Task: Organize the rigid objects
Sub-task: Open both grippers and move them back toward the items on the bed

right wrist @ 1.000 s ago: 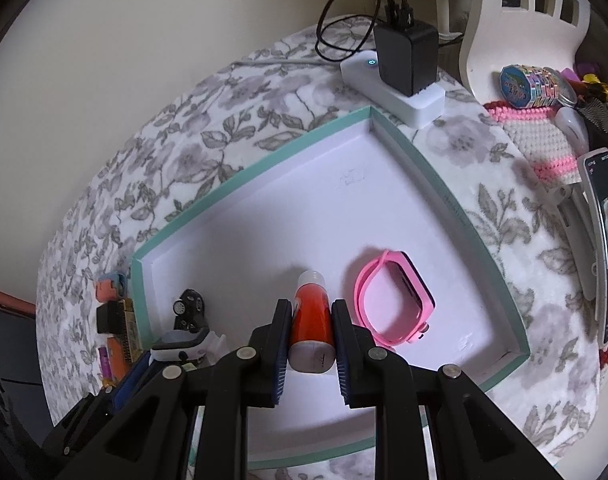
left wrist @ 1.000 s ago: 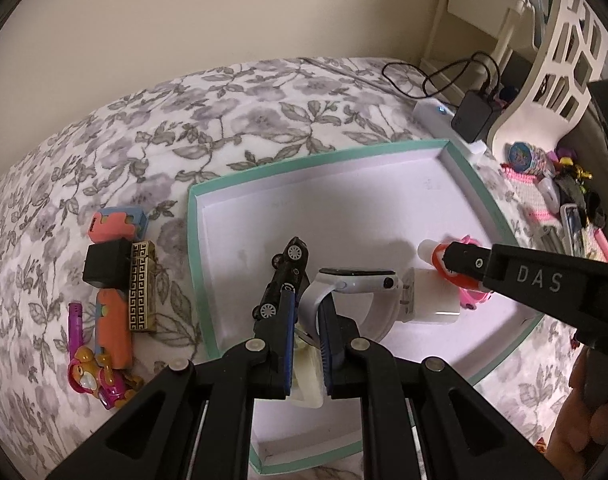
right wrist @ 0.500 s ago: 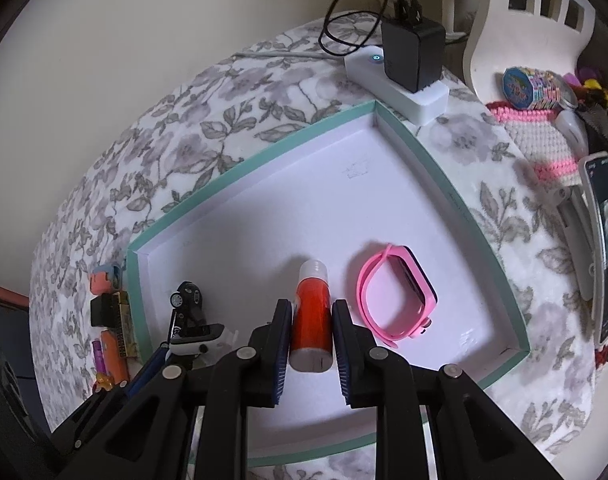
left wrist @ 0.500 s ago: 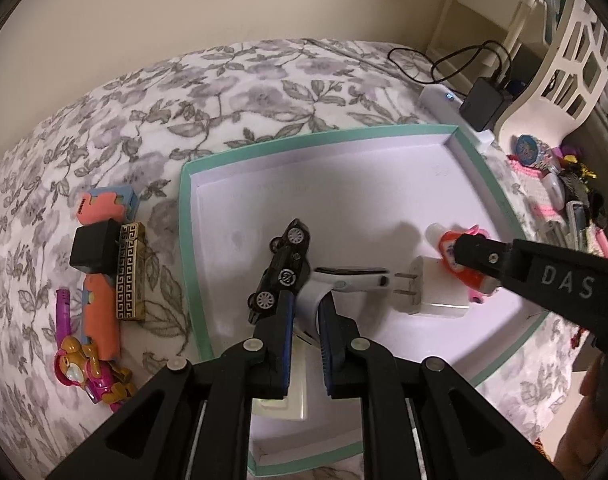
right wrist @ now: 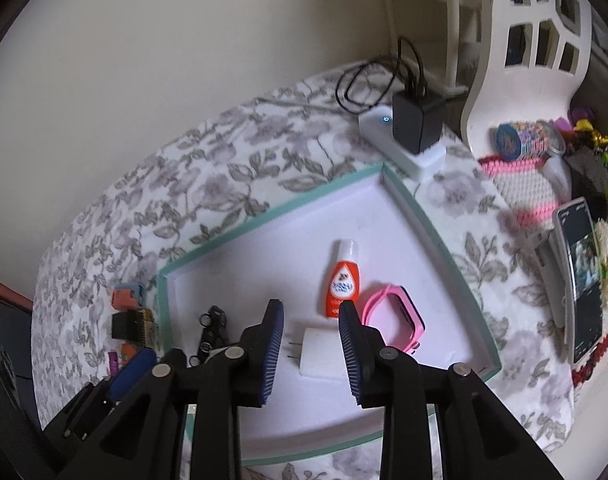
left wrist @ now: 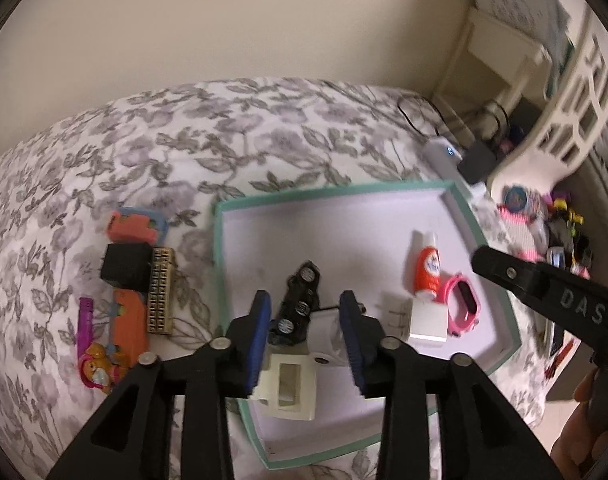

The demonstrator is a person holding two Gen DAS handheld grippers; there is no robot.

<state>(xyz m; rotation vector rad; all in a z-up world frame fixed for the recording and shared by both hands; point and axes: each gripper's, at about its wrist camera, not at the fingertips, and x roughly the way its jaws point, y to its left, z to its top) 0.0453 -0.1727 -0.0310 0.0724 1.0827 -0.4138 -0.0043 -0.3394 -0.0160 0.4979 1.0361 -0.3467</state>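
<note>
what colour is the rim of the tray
Teal green rim, white inside; clearest in the right wrist view.

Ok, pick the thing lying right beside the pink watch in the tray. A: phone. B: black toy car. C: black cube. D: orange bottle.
D: the orange bottle lies beside the pink watch on the tray floor; the toy car sits over at the tray's far side, and the black cube and phone are outside it.
</note>
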